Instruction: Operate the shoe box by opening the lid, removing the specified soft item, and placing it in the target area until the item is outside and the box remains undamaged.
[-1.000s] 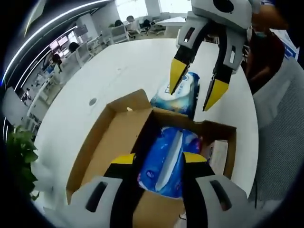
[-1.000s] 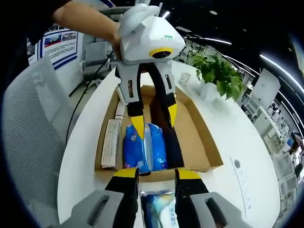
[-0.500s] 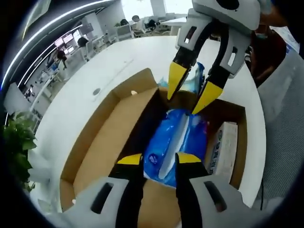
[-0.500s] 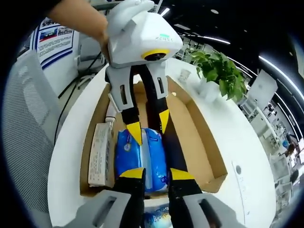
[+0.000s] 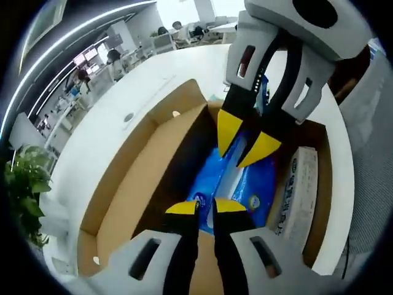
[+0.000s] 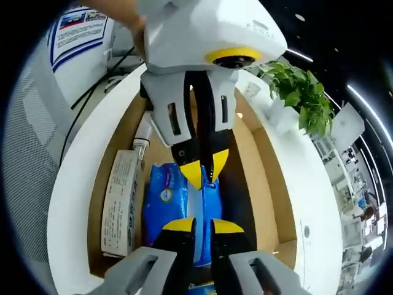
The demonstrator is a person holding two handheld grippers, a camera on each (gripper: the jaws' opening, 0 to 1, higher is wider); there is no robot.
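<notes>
An open cardboard shoe box (image 5: 132,184) (image 6: 261,178) lies on a white table, its lid folded out flat. Inside it lies a blue soft pack of wipes (image 5: 255,184) (image 6: 161,203) with a pale strip down its middle. My left gripper (image 5: 206,207) (image 6: 204,169) is down on one end of the pack, jaws drawn almost together on the strip. From the opposite end my right gripper (image 6: 202,226) (image 5: 244,140) pinches the same strip, jaws nearly closed. A hand holds the left gripper at the top of the right gripper view.
A long white carton (image 5: 298,190) (image 6: 118,200) lies in the box beside the pack. A second blue wipes pack (image 5: 261,92) sits on the table (image 5: 147,80) just outside the box. A potted plant (image 6: 301,92) stands past the box, and a grey mesh chair (image 6: 31,160) stands beside the table.
Both grippers came down into the box from opposite ends and their jaws narrowed from open to nearly together on the blue pack's middle strip.
</notes>
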